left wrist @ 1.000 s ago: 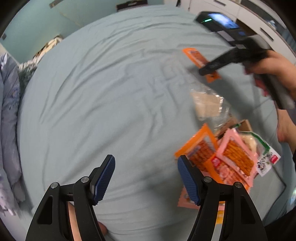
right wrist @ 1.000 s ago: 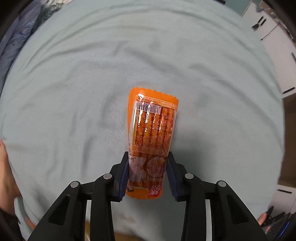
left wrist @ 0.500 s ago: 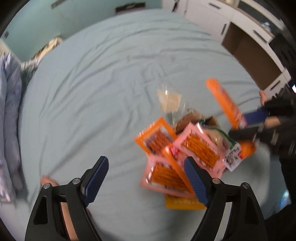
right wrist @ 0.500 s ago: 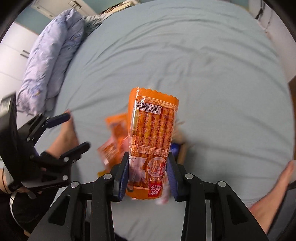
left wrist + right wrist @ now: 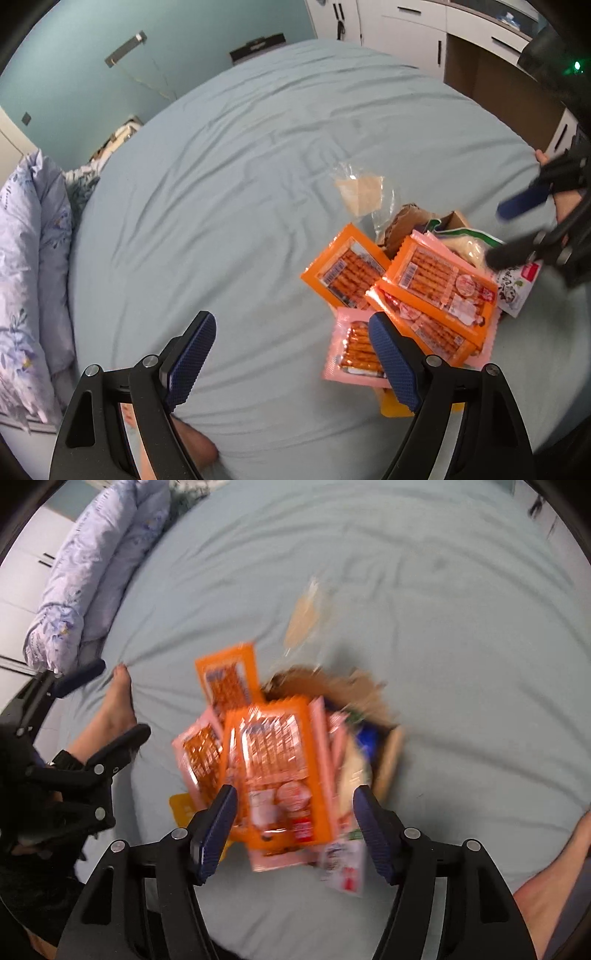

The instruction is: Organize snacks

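R gripper (image 5: 291, 805) is over the snack pile w/ its jaws opening, and the orange stick pack (image 5: 280, 771) sits between them but the pads aren't pressing it, so I read it as let go and landing on top of the heap. The frame's blurred there, so I can't say if it has fully settled. L gripper (image 5: 291, 354) is wide apart w/ nothing in it, hovering above the bedsheet (image 5: 229, 192) just left of the pile. Pile itself: a second orange pack (image 5: 345, 271) leaning at the left, a pink pack (image 5: 354, 347) at the near edge, a white-green bag (image 5: 517, 284) on the far right, all heaped over a brown box (image 5: 406, 218) I can barely see. A clear bag (image 5: 360, 192) lies apart behind it. Risks as I see them: the packs are slick film stacked at odd angles on a soft sheet, so the top one could slide off toward me if I bump it pulling the R jaws out. Box looks overfull, stuff isn't really inside it. Also my L finger is close to the pink pack, a careless swing would drag it. Bare foot (image 5: 114, 701) near the L side, mind that too.
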Action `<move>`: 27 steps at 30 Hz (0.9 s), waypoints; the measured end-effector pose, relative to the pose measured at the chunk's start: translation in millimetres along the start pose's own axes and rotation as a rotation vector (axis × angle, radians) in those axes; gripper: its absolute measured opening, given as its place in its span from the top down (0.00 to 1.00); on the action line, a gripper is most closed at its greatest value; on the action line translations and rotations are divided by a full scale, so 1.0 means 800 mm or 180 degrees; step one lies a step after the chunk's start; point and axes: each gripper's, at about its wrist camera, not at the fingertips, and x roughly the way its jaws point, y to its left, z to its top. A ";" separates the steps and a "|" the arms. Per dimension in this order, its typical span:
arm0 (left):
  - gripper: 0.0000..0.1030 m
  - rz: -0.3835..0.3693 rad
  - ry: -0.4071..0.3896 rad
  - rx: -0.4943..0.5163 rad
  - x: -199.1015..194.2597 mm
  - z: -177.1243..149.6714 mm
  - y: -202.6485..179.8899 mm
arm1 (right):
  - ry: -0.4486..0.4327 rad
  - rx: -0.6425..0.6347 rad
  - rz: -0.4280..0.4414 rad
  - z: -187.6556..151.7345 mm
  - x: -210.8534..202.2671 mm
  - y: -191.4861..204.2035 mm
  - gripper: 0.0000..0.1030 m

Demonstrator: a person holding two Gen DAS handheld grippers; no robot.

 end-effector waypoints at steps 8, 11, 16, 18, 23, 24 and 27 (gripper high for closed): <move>0.16 0.0175 -0.0066 -0.0009 0.007 0.000 -0.005 | -0.0434 -0.0112 -0.0403 -0.044 -0.040 -0.014 0.38; 0.16 0.0170 -0.0087 -0.0045 0.006 0.000 -0.006 | -0.0540 -0.0428 -0.0637 -0.067 -0.027 0.010 0.38; 0.16 0.0182 -0.0187 -0.0101 -0.002 0.001 -0.009 | -0.0416 -0.0935 -0.0898 -0.088 -0.020 0.048 0.38; 0.16 0.0173 -0.0195 -0.0117 -0.003 0.001 -0.011 | -0.0399 -0.1025 -0.0924 -0.091 -0.013 0.056 0.38; 0.16 0.0188 -0.0231 -0.0130 -0.004 -0.001 -0.007 | -0.0254 -0.0998 -0.0911 -0.089 -0.005 0.056 0.38; 0.16 0.0193 -0.0235 -0.0153 -0.004 -0.001 -0.006 | -0.0276 -0.0972 -0.0905 -0.088 -0.005 0.054 0.38; 0.16 0.0134 -0.0241 -0.0238 -0.007 0.001 -0.002 | -0.0415 -0.0874 -0.0878 -0.087 -0.015 0.050 0.38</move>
